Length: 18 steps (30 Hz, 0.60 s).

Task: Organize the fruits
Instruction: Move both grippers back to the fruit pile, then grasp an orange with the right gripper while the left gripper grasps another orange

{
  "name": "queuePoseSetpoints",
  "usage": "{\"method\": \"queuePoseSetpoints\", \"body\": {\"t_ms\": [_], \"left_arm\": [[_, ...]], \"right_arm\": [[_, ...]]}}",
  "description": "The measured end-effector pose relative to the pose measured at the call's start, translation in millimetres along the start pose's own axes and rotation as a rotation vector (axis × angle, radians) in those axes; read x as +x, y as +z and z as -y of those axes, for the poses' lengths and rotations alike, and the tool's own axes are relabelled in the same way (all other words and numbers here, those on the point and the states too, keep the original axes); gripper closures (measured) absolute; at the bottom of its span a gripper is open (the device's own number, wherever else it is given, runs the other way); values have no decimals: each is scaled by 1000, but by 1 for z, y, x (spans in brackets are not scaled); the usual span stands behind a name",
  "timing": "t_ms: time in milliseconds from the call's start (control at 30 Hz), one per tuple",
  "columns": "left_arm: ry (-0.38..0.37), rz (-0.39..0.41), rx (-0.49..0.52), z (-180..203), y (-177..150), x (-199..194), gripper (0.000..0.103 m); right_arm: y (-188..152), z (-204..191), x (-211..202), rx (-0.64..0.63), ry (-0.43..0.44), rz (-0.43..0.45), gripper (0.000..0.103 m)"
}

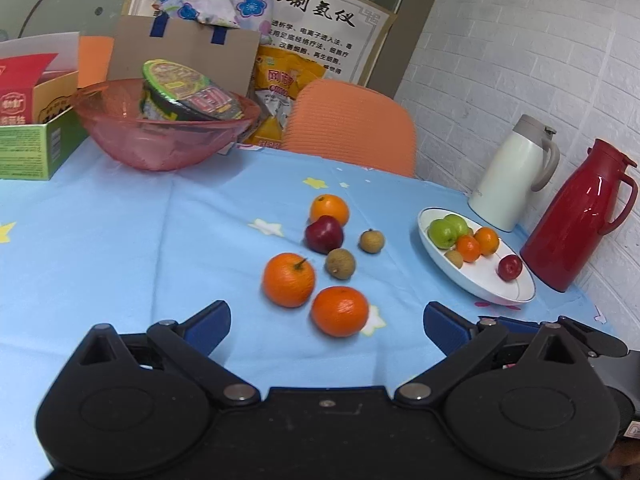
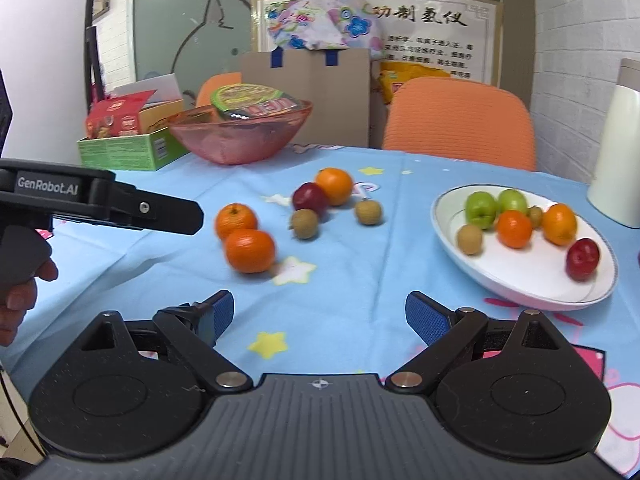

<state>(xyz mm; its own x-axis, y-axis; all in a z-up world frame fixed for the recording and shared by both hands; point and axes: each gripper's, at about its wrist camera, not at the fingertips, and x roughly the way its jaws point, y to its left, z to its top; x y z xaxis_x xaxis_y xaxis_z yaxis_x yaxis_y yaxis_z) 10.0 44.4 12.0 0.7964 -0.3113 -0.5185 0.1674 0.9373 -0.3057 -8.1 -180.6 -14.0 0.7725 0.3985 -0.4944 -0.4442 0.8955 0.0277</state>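
Both my left tongs (image 1: 326,326) and right tongs (image 2: 320,318) are wide and empty. Six loose fruits lie mid-desk, left of the white plate (image 1: 508,292). I'd take the nearest orange (image 1: 339,311) first, straddling its widest part before squeezing so it can't roll

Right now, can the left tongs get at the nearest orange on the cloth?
Probably yes: the left tongs are open and empty, the nearest orange lies just ahead between them, and nothing stands in between.
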Motion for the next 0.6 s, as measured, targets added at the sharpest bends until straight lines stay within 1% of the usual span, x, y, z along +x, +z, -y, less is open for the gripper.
{"method": "queuePoseSetpoints", "body": {"t_ms": [67,167,267,400,533,567,600], "left_arm": [[-6,4,-18,-9,-3,-4,0],[-35,8,-46,-20,-4,-10,0],[-69,10,-58,-29,-1,-13,0],[-78,14,-57,-38,4,-13,0],[-134,-6,-88,-47,5,-8,10],[-153,-19,-94,-48,5,-5,17],[-170,-28,-100,-48,5,-2,21]], "right_arm": [[-1,-7,4,12,21,-7,0],[1,-17,13,18,58,-19,0],[8,-25,19,24,86,-12,0],[16,-29,30,40,86,-14,0],[20,-29,40,54,67,-27,0],[20,-29,43,49,61,-35,0],[20,-29,46,43,57,-42,0]]}}
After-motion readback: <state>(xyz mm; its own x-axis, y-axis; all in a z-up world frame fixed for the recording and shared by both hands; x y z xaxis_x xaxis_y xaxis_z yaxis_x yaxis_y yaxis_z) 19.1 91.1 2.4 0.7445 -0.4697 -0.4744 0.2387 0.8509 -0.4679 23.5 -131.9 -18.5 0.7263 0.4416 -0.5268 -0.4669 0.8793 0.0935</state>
